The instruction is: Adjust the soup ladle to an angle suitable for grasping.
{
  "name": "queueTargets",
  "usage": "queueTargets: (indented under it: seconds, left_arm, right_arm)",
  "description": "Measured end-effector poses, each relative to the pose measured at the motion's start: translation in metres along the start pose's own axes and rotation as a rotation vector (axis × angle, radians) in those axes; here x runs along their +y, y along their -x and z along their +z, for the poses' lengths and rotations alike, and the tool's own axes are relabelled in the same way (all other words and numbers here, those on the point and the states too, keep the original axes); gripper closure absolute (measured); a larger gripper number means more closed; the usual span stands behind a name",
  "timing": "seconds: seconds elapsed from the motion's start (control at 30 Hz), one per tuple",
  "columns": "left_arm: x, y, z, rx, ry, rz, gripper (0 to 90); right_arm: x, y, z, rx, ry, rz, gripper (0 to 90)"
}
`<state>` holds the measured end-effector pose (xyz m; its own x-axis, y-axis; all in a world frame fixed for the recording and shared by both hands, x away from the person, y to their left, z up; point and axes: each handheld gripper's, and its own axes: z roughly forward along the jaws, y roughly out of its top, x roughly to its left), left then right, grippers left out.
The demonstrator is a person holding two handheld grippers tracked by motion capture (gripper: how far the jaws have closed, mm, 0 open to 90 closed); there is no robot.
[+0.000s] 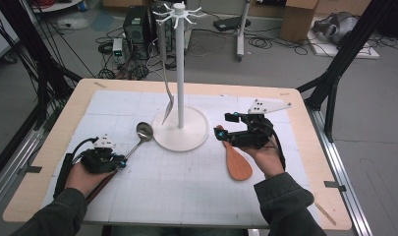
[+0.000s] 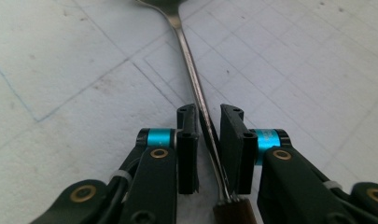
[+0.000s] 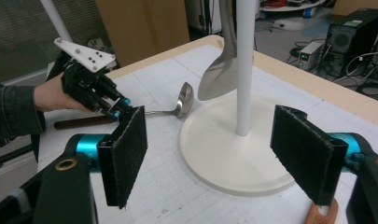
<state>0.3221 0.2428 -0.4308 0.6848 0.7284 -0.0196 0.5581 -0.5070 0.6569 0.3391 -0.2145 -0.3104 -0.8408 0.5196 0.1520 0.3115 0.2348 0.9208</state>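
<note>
1. High view: we've got the ladle lying on the mat at about 9 o'clock from the rack, bowl just beside the rack's base, wooden handle running back under our left hand. The left gripper sits low on the shaft. The right gripper hovers at 3 o'clock from the rack, above a wooden spatula. A slotted turner hangs off one hook, dangling close to the pole.

2. Left gripper view: jaws narrow, with the ladle's steel shaft running between them. It looks like the right-hand pad touches it while a sliver of gap shows at the left one, so we can't tell if it's truly clamped. If it isn't, the thin round shaft could roll or slide out on the lift, with the heavy bowl swinging down.

3. Right gripper view: jaws wide, nothing between them, the rack's pole straight ahead at 12. Left gripper and ladle sit at 10 o'clock.

4. Room to move: plenty of bare mat toward 6 o'clock, and the table edges are well apart from everything. The tight spot is the rack, where a swinging bowl could knock the turner or tip the base.
</note>
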Motion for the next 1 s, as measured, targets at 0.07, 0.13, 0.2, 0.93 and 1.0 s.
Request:
queueTargets:
  seconds: [0.07,0.13,0.2,0.93,1.0]
  left_arm:
    - [0.003,0.002,0.002,0.018,-0.004,-0.002,76.6]
    - [0.005,0.004,0.003,0.034,-0.01,0.004,78.8]
    - [0.005,0.004,0.003,0.041,-0.013,0.0,79.8]
    - [-0.004,0.007,-0.008,-0.061,0.013,0.065,83.8]
    - [-0.004,0.009,-0.008,-0.076,0.011,0.076,83.9]
  right_arm:
    - [0.0,0.0,0.001,0.002,-0.002,-0.001,26.5]
    - [0.0,0.0,0.001,0.005,-0.002,0.001,26.6]
    - [-0.001,0.001,0.001,0.003,-0.003,0.002,26.5]
    - [-0.004,-0.001,0.004,0.009,-0.018,0.008,26.5]
    - [-0.005,-0.001,0.004,0.01,-0.02,0.005,26.5]
